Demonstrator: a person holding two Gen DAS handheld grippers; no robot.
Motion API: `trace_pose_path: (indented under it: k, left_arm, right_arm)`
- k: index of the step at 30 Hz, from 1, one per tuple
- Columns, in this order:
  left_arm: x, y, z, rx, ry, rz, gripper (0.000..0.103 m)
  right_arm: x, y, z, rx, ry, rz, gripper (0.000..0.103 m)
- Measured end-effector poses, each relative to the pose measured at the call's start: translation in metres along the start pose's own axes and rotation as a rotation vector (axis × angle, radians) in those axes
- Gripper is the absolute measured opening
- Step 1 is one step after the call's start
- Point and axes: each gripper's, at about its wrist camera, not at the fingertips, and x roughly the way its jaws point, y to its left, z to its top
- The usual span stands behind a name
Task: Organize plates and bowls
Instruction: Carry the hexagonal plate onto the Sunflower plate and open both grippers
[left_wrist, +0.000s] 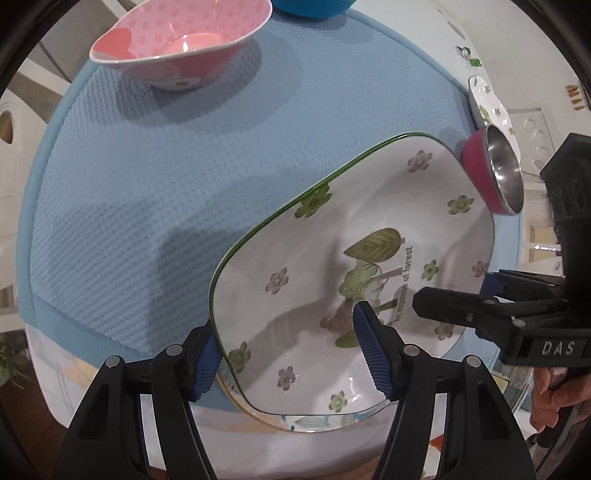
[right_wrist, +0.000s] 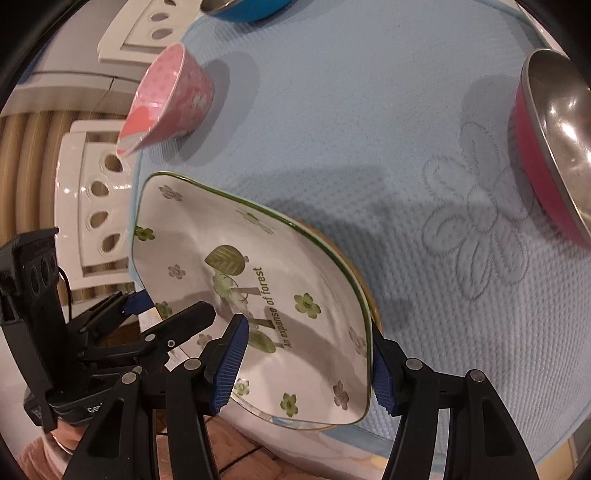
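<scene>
A white squarish plate with green rim, flowers and "An expanse of forest" print (left_wrist: 369, 258) sits at the near edge of the blue mat, on top of another plate whose rim peeks out below (left_wrist: 310, 424). My left gripper (left_wrist: 291, 354) is open, its blue pads either side of the plate's near-left rim. My right gripper (right_wrist: 306, 365) is open, straddling the plate (right_wrist: 258, 288) at its other rim. The right gripper also shows in the left wrist view (left_wrist: 454, 302). A pink dotted bowl (left_wrist: 181, 40) stands at the mat's far side.
A magenta bowl with steel inside (left_wrist: 495, 170) stands to the right of the plate on the blue textured mat (left_wrist: 147, 166). A blue bowl (left_wrist: 310, 7) is at the far edge. A small floral dish (left_wrist: 487, 99) lies off the mat. White chairs (right_wrist: 96, 206) stand beyond the table.
</scene>
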Motion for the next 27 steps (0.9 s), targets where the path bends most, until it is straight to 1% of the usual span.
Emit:
trace_pose_path:
  k: [3, 7, 12, 15, 20, 23, 25, 27]
  left_arm:
    - [0.003, 0.002, -0.005, -0.002, 0.012, 0.011, 0.063]
    - [0.011, 0.004, -0.009, -0.003, 0.04, 0.013, 0.063]
    - [0.017, -0.004, -0.014, 0.024, 0.058, 0.031, 0.063]
    - [0.022, -0.012, -0.013, 0.024, 0.076, 0.033, 0.063]
    - [0.022, -0.017, -0.012, 0.017, 0.077, 0.04, 0.063]
    - [0.015, -0.016, -0.015, 0.038, 0.069, 0.068, 0.063]
    - [0.01, -0.026, -0.014, 0.067, 0.045, 0.07, 0.063]
    - [0.007, -0.036, -0.012, 0.091, 0.042, 0.064, 0.063]
  right_arm:
    - [0.004, 0.004, -0.004, -0.016, 0.017, -0.011, 0.06]
    - [0.013, 0.004, -0.007, -0.001, 0.031, -0.011, 0.06]
    - [0.022, 0.006, -0.013, 0.009, 0.053, -0.027, 0.06]
    - [0.026, 0.005, -0.014, 0.023, 0.053, -0.032, 0.06]
    - [0.03, 0.007, -0.016, 0.023, 0.052, -0.047, 0.059]
    - [0.031, 0.01, -0.016, 0.034, 0.044, -0.057, 0.059]
    - [0.027, 0.009, -0.015, 0.037, 0.035, -0.044, 0.059]
    - [0.024, 0.011, -0.014, 0.036, 0.03, -0.017, 0.059]
